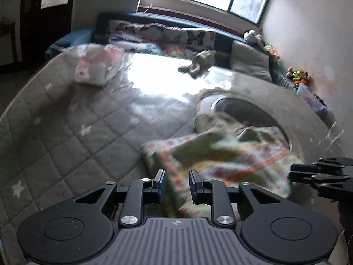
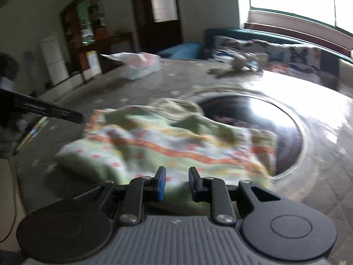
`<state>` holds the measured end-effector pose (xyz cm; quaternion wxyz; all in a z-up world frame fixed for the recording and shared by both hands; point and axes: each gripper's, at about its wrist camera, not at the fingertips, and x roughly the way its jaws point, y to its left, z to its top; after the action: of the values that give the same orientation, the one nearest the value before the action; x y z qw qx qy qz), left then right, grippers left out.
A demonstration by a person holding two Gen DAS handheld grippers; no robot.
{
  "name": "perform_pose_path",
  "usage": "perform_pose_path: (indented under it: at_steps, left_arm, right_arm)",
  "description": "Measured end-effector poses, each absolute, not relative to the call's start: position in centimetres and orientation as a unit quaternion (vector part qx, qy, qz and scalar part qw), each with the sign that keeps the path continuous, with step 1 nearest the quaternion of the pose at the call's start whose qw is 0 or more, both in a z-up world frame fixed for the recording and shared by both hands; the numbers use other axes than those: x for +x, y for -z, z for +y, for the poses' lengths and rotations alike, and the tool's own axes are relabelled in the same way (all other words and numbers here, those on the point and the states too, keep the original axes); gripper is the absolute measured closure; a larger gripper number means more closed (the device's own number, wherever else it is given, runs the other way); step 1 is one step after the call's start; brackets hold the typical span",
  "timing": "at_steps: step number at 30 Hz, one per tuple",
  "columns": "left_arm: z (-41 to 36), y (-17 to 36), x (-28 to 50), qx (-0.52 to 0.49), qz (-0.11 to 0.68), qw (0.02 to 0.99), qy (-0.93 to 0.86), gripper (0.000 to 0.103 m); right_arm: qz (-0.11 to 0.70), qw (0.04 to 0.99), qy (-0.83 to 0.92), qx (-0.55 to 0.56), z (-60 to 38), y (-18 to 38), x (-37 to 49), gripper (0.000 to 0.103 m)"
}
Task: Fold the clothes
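A green, white and orange patterned cloth [image 1: 222, 154] lies crumpled on the grey quilted bed [image 1: 66, 119], partly over a round dark basin [image 1: 249, 112]. My left gripper [image 1: 177, 184] hangs over the cloth's near left edge with its jaws apart; cloth shows in the gap, and no grip is visible. My right gripper [image 2: 176, 183] hovers over the cloth [image 2: 176, 141] at its near edge, jaws apart. The right gripper also shows at the right edge of the left wrist view [image 1: 293, 173]. Both views are blurred.
A clear plastic bag of items [image 1: 99, 64] lies at the far left of the bed. A small grey soft toy [image 1: 198, 63] and butterfly pillows [image 1: 163, 36] lie at the head. A grey cushion [image 1: 251, 59] and toys [image 1: 297, 75] sit by the right wall.
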<state>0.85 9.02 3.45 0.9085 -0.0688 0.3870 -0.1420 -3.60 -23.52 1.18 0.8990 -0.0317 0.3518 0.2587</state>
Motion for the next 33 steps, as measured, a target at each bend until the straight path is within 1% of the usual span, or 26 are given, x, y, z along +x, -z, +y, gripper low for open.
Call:
perform_pose_path:
  at_steps: [1, 3, 5, 6, 8, 9, 10, 11, 12, 13, 15, 16, 17, 18, 20, 23, 26, 33]
  left_arm:
    - [8.7, -3.6, 1.0, -0.07, 0.384, 0.909, 0.147, 0.075]
    - [7.9, -3.6, 1.3, -0.069, 0.383, 0.908, 0.154, 0.068]
    - [7.0, -3.3, 1.7, -0.066, 0.385, 0.907, 0.159, 0.059]
    - [6.6, -3.1, 1.9, -0.064, 0.386, 0.906, 0.161, 0.056]
    - [5.8, -2.7, 2.4, -0.059, 0.39, 0.905, 0.162, 0.047]
    - [5.5, -2.5, 2.6, -0.057, 0.391, 0.904, 0.162, 0.045]
    - [5.2, -2.3, 2.8, -0.056, 0.392, 0.904, 0.162, 0.038]
    - [5.0, -2.2, 2.9, -0.054, 0.392, 0.904, 0.161, 0.033]
    - [4.8, -2.1, 3.0, -0.052, 0.391, 0.905, 0.16, 0.032]
    - [4.6, -2.0, 3.1, -0.05, 0.391, 0.905, 0.158, 0.028]
    - [4.3, -1.8, 3.2, -0.047, 0.39, 0.907, 0.154, 0.023]
    - [4.2, -1.8, 3.3, -0.046, 0.389, 0.907, 0.152, 0.019]
    - [4.2, -1.8, 3.5, -0.046, 0.389, 0.908, 0.15, 0.016]
    - [4.1, -1.8, 3.5, -0.044, 0.387, 0.909, 0.147, 0.012]
    - [3.9, -1.8, 3.7, -0.041, 0.382, 0.912, 0.141, 0.003]
    - [3.8, -1.9, 4.2, -0.036, 0.378, 0.915, 0.139, 0.0]
    - [3.5, -1.7, 4.8, -0.029, 0.38, 0.914, 0.136, 0.0]
    - [2.8, -0.7, 6.8, -0.005, 0.386, 0.916, 0.107, 0.0]
  right_arm:
    - [0.355, 0.9, -0.251, -0.03, -23.9, -1.0, -3.4, 0.081]
    - [0.36, 0.902, -0.236, -0.027, -24.9, -0.6, -3.1, 0.081]
    - [0.365, 0.905, -0.22, -0.024, -25.9, -0.1, -2.8, 0.081]
    - [0.367, 0.905, -0.213, -0.022, -26.4, 0.1, -2.7, 0.083]
    - [0.37, 0.905, -0.209, -0.014, -27.0, 0.1, -2.6, 0.082]
    - [0.369, 0.906, -0.208, -0.016, -27.0, 0.0, -2.6, 0.081]
    - [0.364, 0.907, -0.208, -0.024, -26.7, -0.4, -2.6, 0.08]
    - [0.359, 0.909, -0.208, -0.031, -26.5, -0.7, -2.5, 0.075]
    - [0.356, 0.91, -0.211, -0.032, -26.3, -1.0, -2.4, 0.07]
    - [0.353, 0.91, -0.214, -0.034, -26.0, -1.2, -2.2, 0.068]
    - [0.346, 0.911, -0.222, -0.04, -24.9, -1.6, -1.3, 0.066]
    - [0.345, 0.91, -0.225, -0.041, -24.5, -1.6, -0.9, 0.065]
    - [0.344, 0.91, -0.228, -0.042, -24.1, -1.6, -0.4, 0.062]
    - [0.345, 0.909, -0.228, -0.043, -23.5, -1.5, 0.4, 0.059]
    - [0.35, 0.908, -0.226, -0.043, -22.8, -1.2, 1.5, 0.058]
    - [0.358, 0.905, -0.227, -0.043, -21.8, -0.5, 3.0, 0.057]
    - [0.367, 0.904, -0.214, -0.043, -21.4, 0.3, 4.3, 0.051]
    - [0.371, 0.907, -0.196, -0.026, -21.7, 0.5, 6.0, 0.051]
